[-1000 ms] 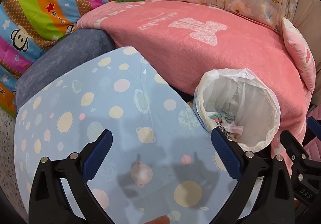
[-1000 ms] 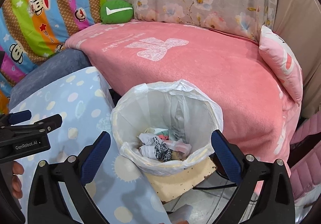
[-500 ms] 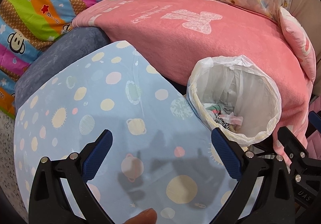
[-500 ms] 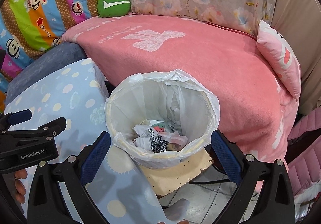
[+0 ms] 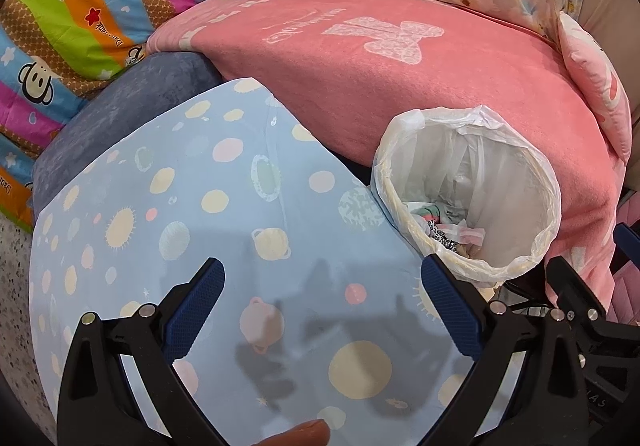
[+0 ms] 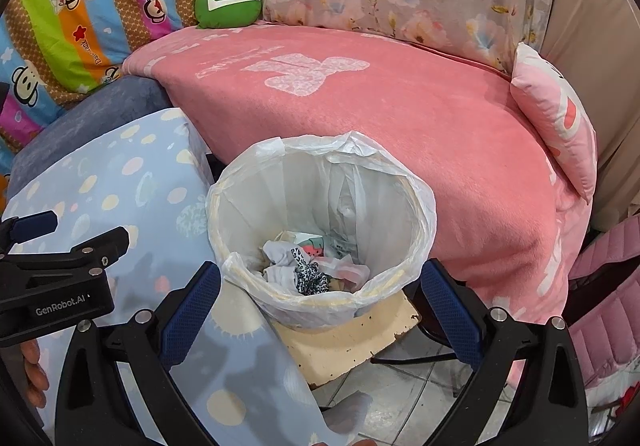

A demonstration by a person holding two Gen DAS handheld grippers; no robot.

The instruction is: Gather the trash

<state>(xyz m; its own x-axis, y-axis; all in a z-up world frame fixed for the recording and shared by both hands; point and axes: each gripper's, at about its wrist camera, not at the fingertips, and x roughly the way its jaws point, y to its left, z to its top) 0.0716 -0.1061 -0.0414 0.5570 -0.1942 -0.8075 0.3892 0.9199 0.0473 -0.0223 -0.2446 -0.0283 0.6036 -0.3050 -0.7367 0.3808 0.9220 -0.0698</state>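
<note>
A bin lined with a white plastic bag point(image 6: 320, 174) stands beside the table on a beige board point(image 6: 352, 342). Crumpled trash point(image 6: 308, 266) lies at its bottom: white, leopard-print and pink scraps. The bin also shows in the left wrist view point(image 5: 472, 134), at the table's right edge. My right gripper point(image 6: 320, 310) is open and empty, just in front of and above the bin. My left gripper point(image 5: 320, 306) is open and empty over the blue dotted tablecloth point(image 5: 180, 206). The left gripper's body also shows in the right wrist view point(image 6: 60, 278).
A sofa under a pink blanket point(image 6: 400, 106) runs behind the bin. A green cushion point(image 6: 228, 4) and a pink pillow point(image 6: 556, 118) lie on it. A striped cartoon blanket point(image 5: 80, 6) and a blue-grey cushion point(image 5: 132, 106) are at the left. Tiled floor point(image 6: 400, 398) shows below the bin.
Both views have drawn back a little from the bin and table. Both grippers stay open and empty.
</note>
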